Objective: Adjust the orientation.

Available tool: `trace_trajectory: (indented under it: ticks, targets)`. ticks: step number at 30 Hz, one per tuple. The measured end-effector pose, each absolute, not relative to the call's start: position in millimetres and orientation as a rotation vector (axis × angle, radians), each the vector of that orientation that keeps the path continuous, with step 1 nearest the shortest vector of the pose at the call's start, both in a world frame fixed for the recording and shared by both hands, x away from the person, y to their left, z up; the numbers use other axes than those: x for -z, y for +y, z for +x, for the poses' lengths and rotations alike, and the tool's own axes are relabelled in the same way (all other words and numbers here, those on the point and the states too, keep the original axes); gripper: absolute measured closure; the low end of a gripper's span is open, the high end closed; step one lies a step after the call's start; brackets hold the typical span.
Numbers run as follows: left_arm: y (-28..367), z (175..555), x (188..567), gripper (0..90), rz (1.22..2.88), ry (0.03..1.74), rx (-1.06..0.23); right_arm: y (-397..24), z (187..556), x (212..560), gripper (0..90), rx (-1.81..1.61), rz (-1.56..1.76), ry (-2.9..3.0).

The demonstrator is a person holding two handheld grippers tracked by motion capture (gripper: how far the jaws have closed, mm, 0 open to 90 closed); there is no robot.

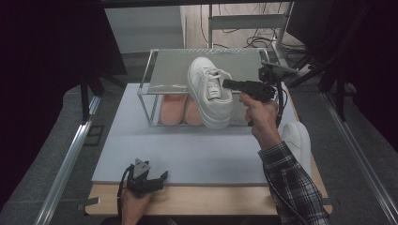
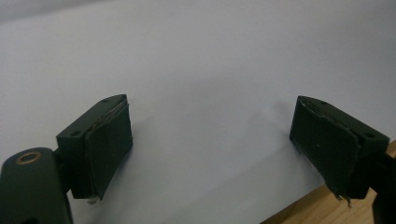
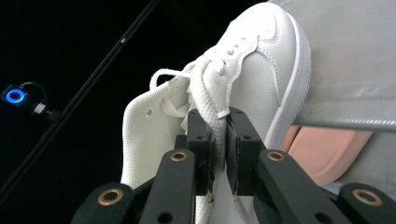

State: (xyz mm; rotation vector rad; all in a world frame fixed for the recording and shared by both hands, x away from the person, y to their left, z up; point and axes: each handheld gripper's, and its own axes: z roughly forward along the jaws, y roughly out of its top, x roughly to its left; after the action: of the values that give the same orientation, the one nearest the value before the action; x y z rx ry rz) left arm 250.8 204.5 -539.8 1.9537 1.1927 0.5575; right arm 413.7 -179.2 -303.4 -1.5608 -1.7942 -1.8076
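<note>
Left tool (image 1: 152, 179) idle at near tabletop (image 1: 197, 154) edge, jaws apart, nothing between. Right tool (image 3: 218, 140) clamped on tongue of white sneaker (image 1: 210, 91), held tilted over front edge of metal rack (image 1: 173, 68). Risk: thin tongue grip slipping, sneaker swinging or dropping off shelf. Pink shoes (image 1: 180, 110) below; second white sneaker (image 1: 296, 138) beside right forearm, crowding any retreat.

The right tongs (image 1: 230, 84), black and two-jawed, are raised at arm's length in the right hand (image 1: 258, 112), plaid sleeve extended, jaws pinched nearly together. The left tongs (image 1: 157, 177) lie low in the left hand (image 1: 133, 201), jaws spread wide apart.
</note>
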Motion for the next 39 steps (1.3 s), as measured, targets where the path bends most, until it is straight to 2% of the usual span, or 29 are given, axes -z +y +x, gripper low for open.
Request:
trace_trajectory:
  ticks: [27, 39]
  targets:
    - [205, 251, 540, 12.7, 1.953, 1.193, -0.556, -159, 472, 312, 79.2, 1.788, -1.729, -1.74]
    - [205, 251, 540, 12.7, 1.954, 1.193, -0.557, -154, 473, 309, 65.2, 1.801, -1.691, -1.784]
